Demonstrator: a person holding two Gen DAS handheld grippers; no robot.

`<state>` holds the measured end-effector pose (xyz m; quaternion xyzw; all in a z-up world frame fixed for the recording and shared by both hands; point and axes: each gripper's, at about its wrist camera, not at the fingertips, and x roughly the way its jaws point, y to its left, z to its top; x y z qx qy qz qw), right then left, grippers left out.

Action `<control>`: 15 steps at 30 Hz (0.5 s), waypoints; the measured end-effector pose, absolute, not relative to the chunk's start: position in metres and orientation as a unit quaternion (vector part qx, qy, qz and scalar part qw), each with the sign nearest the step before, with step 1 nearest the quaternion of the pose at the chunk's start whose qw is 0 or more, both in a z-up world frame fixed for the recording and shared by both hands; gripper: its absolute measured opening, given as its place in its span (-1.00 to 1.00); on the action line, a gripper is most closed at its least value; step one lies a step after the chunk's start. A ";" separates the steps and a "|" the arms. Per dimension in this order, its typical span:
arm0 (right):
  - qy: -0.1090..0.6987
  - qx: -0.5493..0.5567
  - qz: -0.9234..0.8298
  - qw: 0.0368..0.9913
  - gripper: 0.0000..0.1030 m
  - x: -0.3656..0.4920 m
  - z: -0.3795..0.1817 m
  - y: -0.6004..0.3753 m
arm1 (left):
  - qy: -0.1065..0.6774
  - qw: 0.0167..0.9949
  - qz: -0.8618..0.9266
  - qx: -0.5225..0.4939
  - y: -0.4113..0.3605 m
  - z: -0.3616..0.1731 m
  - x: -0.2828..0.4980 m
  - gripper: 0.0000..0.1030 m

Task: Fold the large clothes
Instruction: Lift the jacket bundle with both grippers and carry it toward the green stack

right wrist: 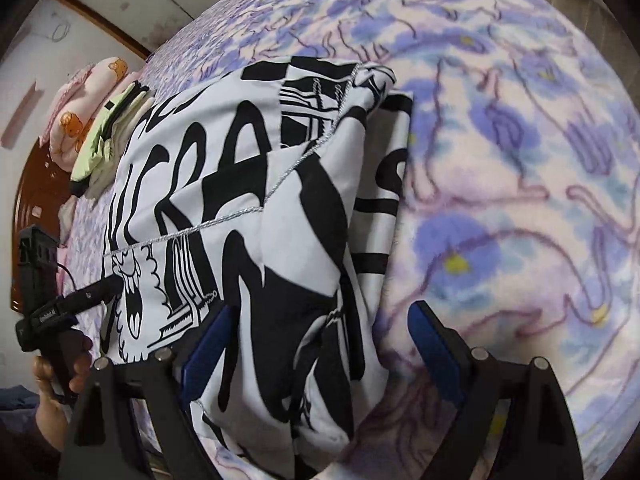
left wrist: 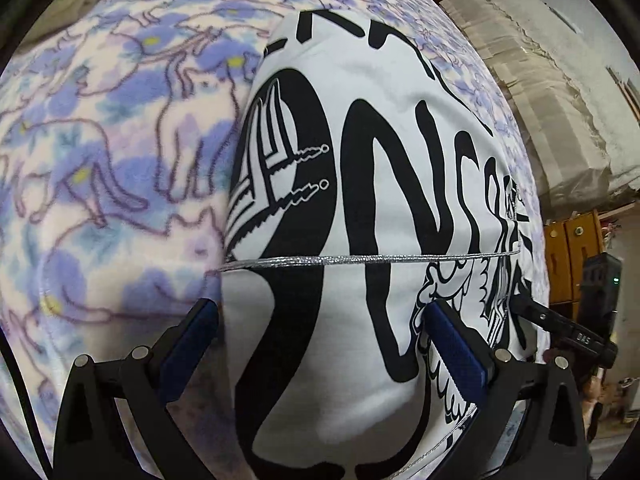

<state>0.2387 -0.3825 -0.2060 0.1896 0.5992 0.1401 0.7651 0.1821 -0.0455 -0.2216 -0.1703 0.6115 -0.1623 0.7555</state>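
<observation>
Left wrist view: my left gripper (left wrist: 320,344) has its jaws spread wide, nothing clamped, straddling the near edge of the white garment with black graphic print (left wrist: 360,200). The garment lies on the floral fleece blanket (left wrist: 100,160), already doubled into a narrow panel with a silver cord (left wrist: 360,258) running across it. At the right edge the right gripper (left wrist: 560,326) pokes in, with wrapped boxes (left wrist: 540,100) and a wooden cabinet (left wrist: 572,256) beyond the bed. Right wrist view: right gripper (right wrist: 320,344) also spread, holding nothing, over the garment's near right corner; layers there are stacked but bunched and uneven. I judge it roughly midway: side folds look done, a lengthwise fold and smoothing remain. Far left, folded clothes (right wrist: 104,136) and a pink pillow (right wrist: 80,100) sit clear. The left gripper (right wrist: 72,304) lies on the garment's left edge and needs to move before folding.
</observation>
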 end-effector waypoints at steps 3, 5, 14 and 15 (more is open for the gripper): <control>0.598 0.208 0.149 0.760 0.73 0.241 -0.212 -0.387 | 0.614 0.748 -0.176 -0.183 -0.049 -0.229 0.186 1.00; 0.597 0.221 0.156 0.756 0.73 0.243 -0.216 -0.390 | 0.614 0.746 -0.181 -0.185 -0.052 -0.231 0.187 1.00; 0.582 0.222 0.225 0.749 0.67 0.264 -0.228 -0.366 | 0.616 0.737 -0.205 -0.189 -0.068 -0.243 0.202 1.00; 0.581 0.222 0.229 0.749 0.67 0.266 -0.229 -0.364 | 0.617 0.734 -0.209 -0.193 -0.068 -0.246 0.203 1.00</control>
